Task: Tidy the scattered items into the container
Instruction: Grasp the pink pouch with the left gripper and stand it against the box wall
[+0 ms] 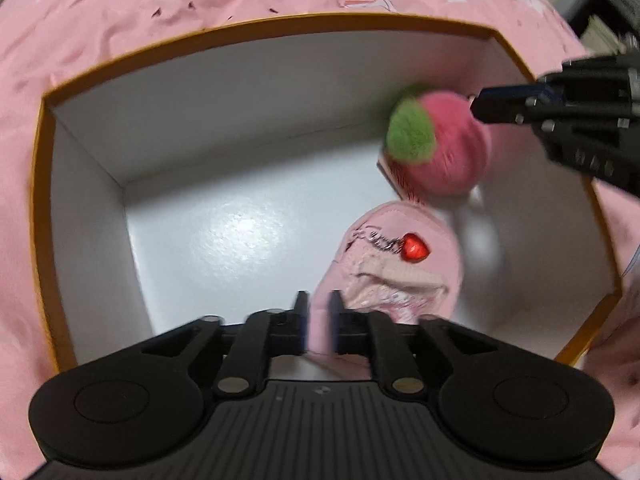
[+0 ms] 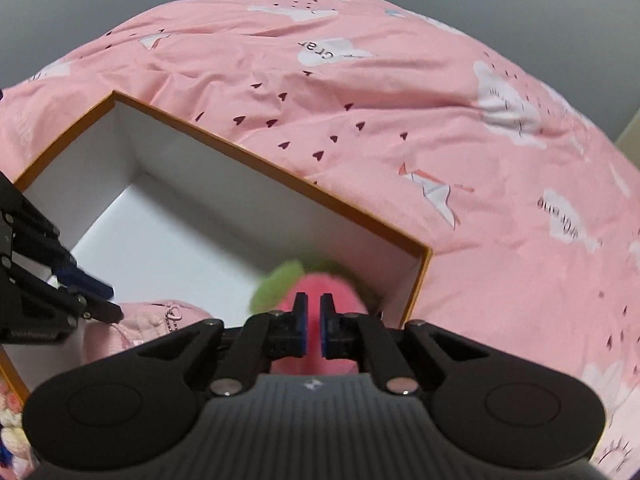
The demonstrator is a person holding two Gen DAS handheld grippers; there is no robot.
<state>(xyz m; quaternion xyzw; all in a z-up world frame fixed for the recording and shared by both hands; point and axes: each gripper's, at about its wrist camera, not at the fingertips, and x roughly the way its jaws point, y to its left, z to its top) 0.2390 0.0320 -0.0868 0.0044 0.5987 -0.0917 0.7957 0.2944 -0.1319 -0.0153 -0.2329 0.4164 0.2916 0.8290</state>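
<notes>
Pink bed sheet [image 2: 360, 80] all around, wrinkled, printed with white clouds and small dark hearts; grey wall behind, and a blurred shelf of books [image 1: 608, 12] at the far edge of the left wrist view.

On the sheet, an open box [image 1: 240, 26]: orange rim, white walls, glossy white floor, mostly bare on its left half.

Inside, toward the right half, a flat pink pouch [image 1: 400, 264] lying on the box floor, with a red heart charm [image 1: 416, 247] on a short chain on top of it.

Above and beyond the pouch, near the far right corner, a round pink plush ball [image 1: 444, 148] with a green cap, blurred, partly covering a small pink card-like thing underneath.

Left gripper [image 1: 319, 320] low over the near edge of the pouch, fingers [image 1: 301, 312] a narrow gap apart, pink fabric showing in that gap; clamped on it or only hovering over it: cannot tell.

Right gripper [image 2: 316, 322] reaching in over the right wall of the box, fingers [image 2: 329, 320] likewise a narrow gap apart, tips right at the plush ball, pink fuzz filling the gap in its own view. Pinched or merely touching: cannot tell through the blur.
</notes>
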